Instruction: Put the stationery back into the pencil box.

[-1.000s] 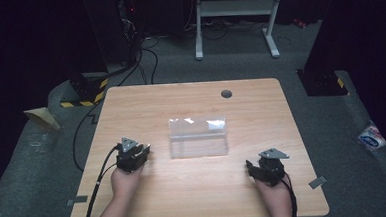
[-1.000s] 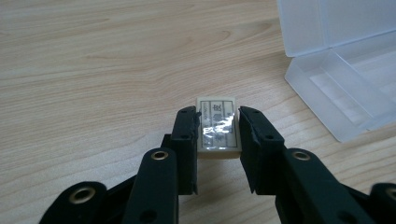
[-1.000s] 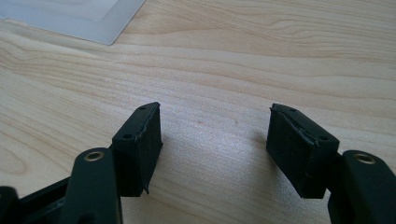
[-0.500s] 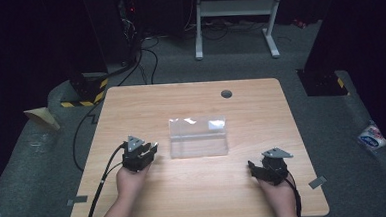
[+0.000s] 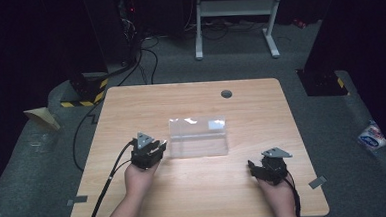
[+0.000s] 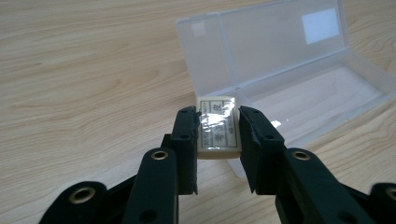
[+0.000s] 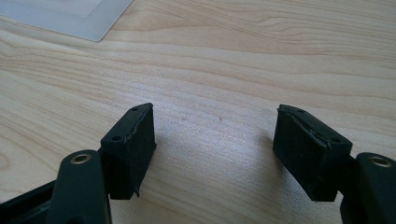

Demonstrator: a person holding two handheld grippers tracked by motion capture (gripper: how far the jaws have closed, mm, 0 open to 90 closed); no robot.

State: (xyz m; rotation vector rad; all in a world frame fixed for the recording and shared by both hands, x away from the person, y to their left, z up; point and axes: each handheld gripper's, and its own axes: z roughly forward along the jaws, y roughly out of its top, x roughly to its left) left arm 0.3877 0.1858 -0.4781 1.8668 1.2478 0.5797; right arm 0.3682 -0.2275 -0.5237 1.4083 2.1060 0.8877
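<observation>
High view: light wooden rectangular table (image 5: 191, 103) with a small dark round grommet (image 5: 226, 93) near its far edge. Clear plastic hinged box (image 5: 198, 136), lid raised, lies at mid-table. Left gripper (image 5: 159, 146) sits just beside the box's left end, carried by the left hand (image 5: 139, 176) coming over the near edge, cable trailing (black, toward the near-left corner). Right gripper (image 5: 252, 166) rests near the near-right corner, well apart from the box, held by the right hand (image 5: 276, 190).

Left gripper view: black jaws clamped on a small cream rectangular eraser in a printed, glossy wrapper (image 6: 217, 128), one pad against each long side. Eraser is held off the wood, just before the near corner of the clear box (image 6: 299, 79), whose tray and upright lid lie beyond.

Right gripper view: black jaws stand wide apart with bare wood grain between them, nothing gripped. A corner of the clear box (image 7: 70, 16) appears at the upper left.
</observation>
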